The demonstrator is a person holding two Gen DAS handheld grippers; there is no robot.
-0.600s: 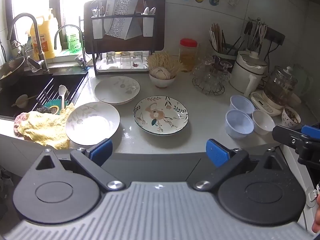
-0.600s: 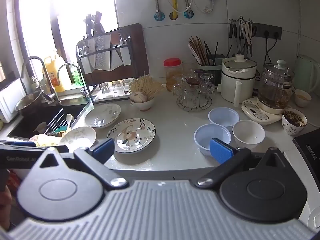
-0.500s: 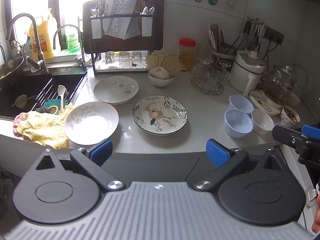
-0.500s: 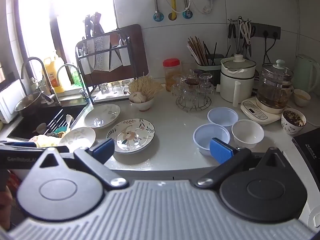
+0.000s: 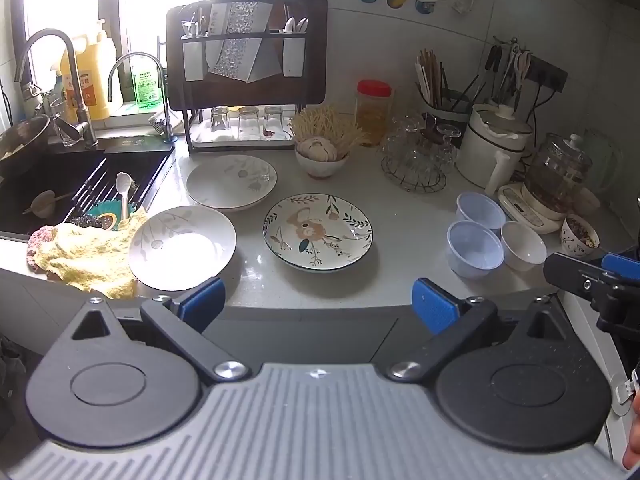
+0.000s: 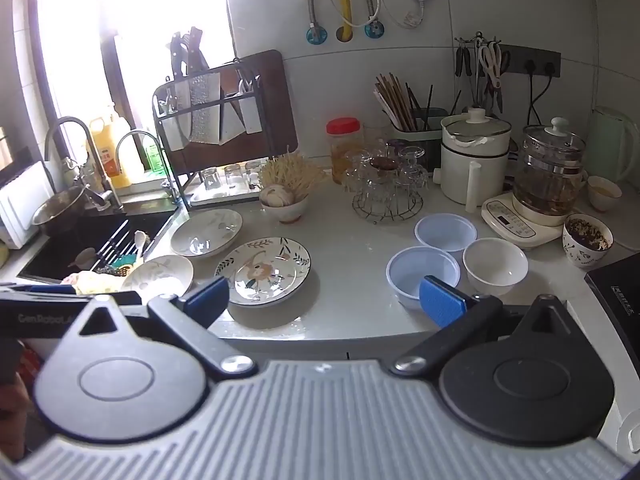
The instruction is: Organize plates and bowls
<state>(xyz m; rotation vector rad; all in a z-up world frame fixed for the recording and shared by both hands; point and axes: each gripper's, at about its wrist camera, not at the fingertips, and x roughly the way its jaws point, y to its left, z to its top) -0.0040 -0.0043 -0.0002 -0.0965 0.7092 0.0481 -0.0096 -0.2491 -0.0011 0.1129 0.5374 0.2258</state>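
Cluttered grey kitchen counter [image 5: 400, 248] beside a dark sink [image 5: 60, 184].

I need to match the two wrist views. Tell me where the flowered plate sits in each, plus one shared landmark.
Left wrist: flowered plate at centre, above the open jaws.
Right wrist: flowered plate left of centre, by the left fingertip.
Shared landmark: red-lidded jar at the wall.

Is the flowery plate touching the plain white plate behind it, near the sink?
Apart. In the left wrist view a strip of bare countertop shows between the floral plate and the white plate behind it.
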